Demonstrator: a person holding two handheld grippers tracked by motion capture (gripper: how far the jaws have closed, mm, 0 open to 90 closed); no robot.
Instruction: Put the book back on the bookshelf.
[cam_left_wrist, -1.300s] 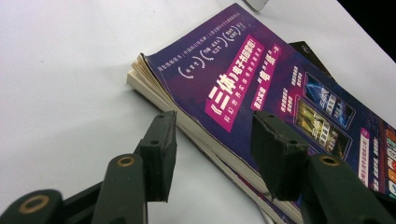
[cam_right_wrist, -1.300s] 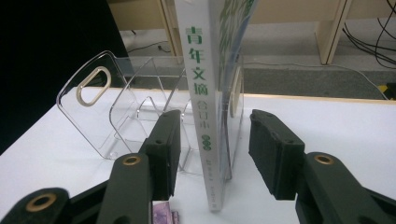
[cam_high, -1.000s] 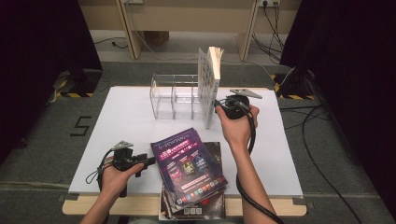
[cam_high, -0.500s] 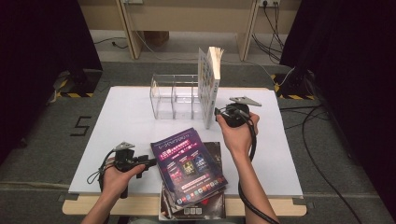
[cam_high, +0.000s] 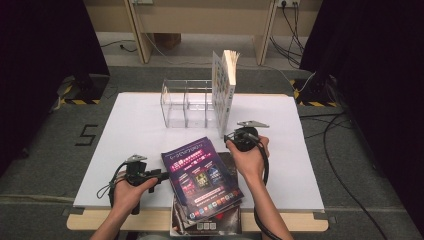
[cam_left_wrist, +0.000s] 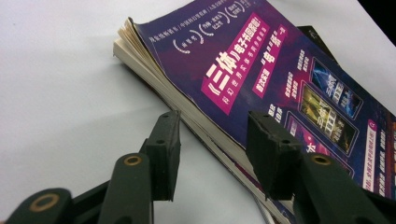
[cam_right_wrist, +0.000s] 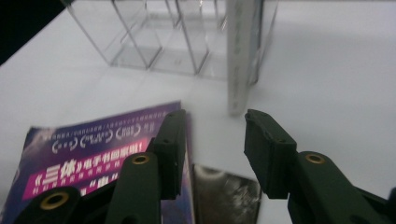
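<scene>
A purple-covered book (cam_high: 202, 177) tops a small stack at the table's front edge. My left gripper (cam_high: 161, 176) lies at its left side. In the left gripper view the jaws (cam_left_wrist: 212, 126) stand open, having just been closing, and the book's page edge (cam_left_wrist: 187, 100) runs between them untouched. My right gripper (cam_high: 231, 137) hovers low by the book's far right corner. Its jaws (cam_right_wrist: 212, 123) are open and have also just been closing, over the purple cover (cam_right_wrist: 93, 154) and a dark book (cam_right_wrist: 226, 191) beneath.
A clear acrylic rack (cam_high: 187, 102) stands at the back of the white table (cam_high: 125, 130), with a white book (cam_high: 223, 90) upright in its right slot. The book's spine (cam_right_wrist: 240, 56) and the rack (cam_right_wrist: 154, 32) lie just beyond my right gripper.
My right gripper has come down and nearer, from beside the upright book to the purple book's far right corner. The left gripper has stayed at the book's left edge.
</scene>
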